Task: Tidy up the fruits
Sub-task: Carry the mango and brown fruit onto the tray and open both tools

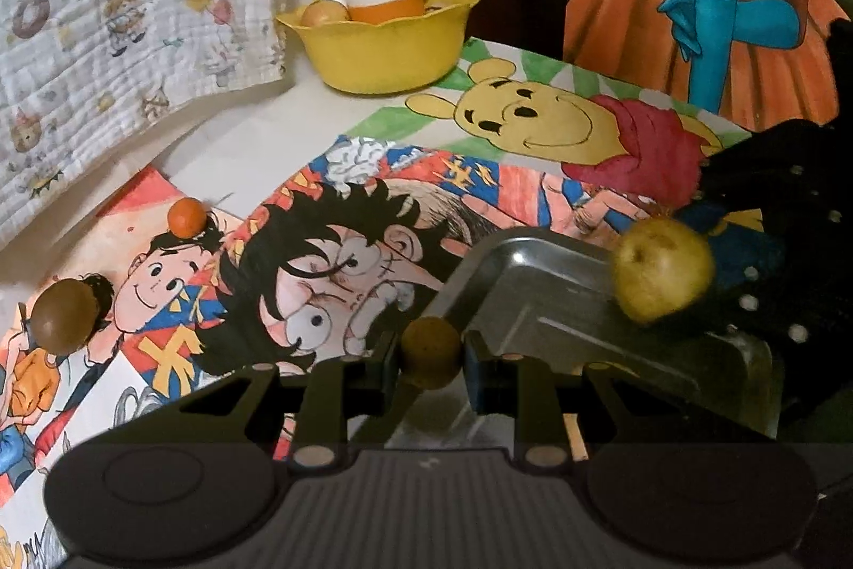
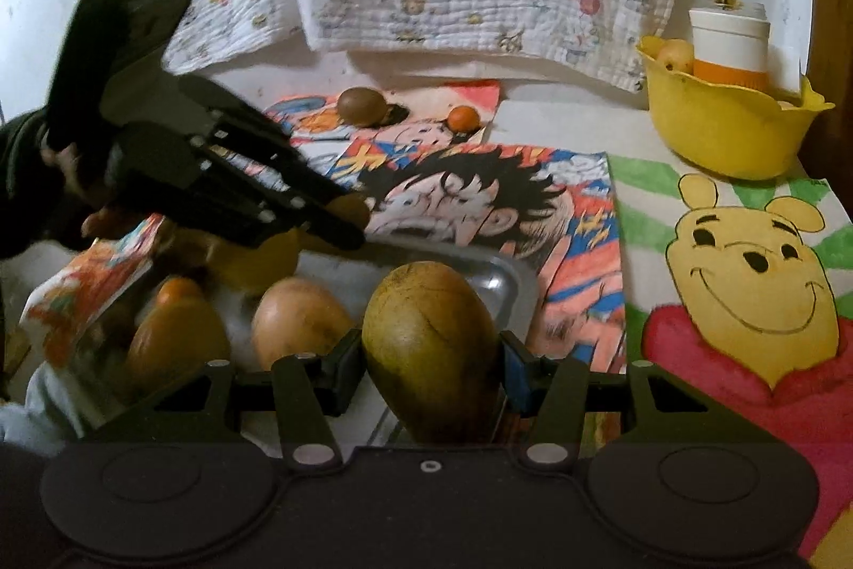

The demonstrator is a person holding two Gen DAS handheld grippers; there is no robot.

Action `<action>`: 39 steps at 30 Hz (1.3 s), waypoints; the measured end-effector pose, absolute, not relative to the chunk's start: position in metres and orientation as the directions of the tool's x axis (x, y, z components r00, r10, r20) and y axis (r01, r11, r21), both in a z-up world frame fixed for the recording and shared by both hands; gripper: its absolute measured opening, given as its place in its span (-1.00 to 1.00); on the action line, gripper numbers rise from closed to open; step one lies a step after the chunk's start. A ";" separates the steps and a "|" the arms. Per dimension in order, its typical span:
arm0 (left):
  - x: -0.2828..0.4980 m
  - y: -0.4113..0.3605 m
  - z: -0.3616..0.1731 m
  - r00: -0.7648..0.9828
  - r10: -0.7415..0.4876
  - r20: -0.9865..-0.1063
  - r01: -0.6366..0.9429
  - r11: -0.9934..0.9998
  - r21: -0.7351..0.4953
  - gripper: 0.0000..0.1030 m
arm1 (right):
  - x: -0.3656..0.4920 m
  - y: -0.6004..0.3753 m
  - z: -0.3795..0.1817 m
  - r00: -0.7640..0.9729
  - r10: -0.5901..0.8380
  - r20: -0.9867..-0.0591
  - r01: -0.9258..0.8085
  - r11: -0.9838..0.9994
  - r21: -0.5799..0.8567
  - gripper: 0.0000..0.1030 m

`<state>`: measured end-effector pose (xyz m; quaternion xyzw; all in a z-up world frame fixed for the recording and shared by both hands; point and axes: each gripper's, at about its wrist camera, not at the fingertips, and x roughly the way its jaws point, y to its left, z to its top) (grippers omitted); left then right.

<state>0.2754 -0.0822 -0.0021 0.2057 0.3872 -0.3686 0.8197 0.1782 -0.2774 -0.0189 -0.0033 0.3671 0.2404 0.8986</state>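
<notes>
Two hand-held grippers each clamp a fruit above the metal tray [image 1: 538, 297]. Left hand-held gripper [image 1: 431, 358] pinches a small brown round fruit [image 1: 431, 352] at the tray's corner. Right hand-held gripper [image 2: 429, 369] squeezes a green-yellow mango [image 2: 426, 334] over the tray, beside two orange-yellow mangoes [image 2: 298, 321] lying inside. On the surface beyond, a kiwi [image 2: 362, 106] and small orange [image 2: 463, 118] sit on drawings.

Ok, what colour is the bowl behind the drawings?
Yellow bowl, clearest in the right wrist view.
</notes>
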 end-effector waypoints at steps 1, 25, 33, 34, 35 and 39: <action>0.274 -0.084 -0.003 0.423 -0.443 -0.791 0.765 0.643 0.050 -0.45 | 0.173 -0.276 -0.019 0.612 0.429 -0.665 -0.440 0.883 0.165 0.07; 0.268 -0.099 -0.015 0.409 -0.331 -0.851 0.698 0.714 0.058 -0.43 | 0.149 -0.243 -0.026 0.592 0.375 -0.714 -0.473 0.878 0.069 0.07; 0.258 -0.097 -0.009 0.451 -0.290 -0.844 0.672 0.733 0.108 0.18 | 0.147 -0.240 -0.026 0.606 0.356 -0.712 -0.456 0.888 0.056 0.08; 0.256 -0.097 -0.007 0.460 -0.287 -0.840 0.669 0.735 0.115 0.24 | 0.146 -0.240 -0.026 0.607 0.354 -0.711 -0.452 0.890 0.056 0.09; 0.254 -0.096 -0.004 0.468 -0.285 -0.836 0.663 0.739 0.119 0.30 | 0.146 -0.241 -0.026 0.608 0.359 -0.708 -0.453 0.889 0.062 0.09; 0.239 -0.091 0.007 0.536 -0.261 -0.803 0.624 0.763 0.169 0.56 | 0.140 -0.240 -0.022 0.620 0.372 -0.691 -0.456 0.887 0.068 0.30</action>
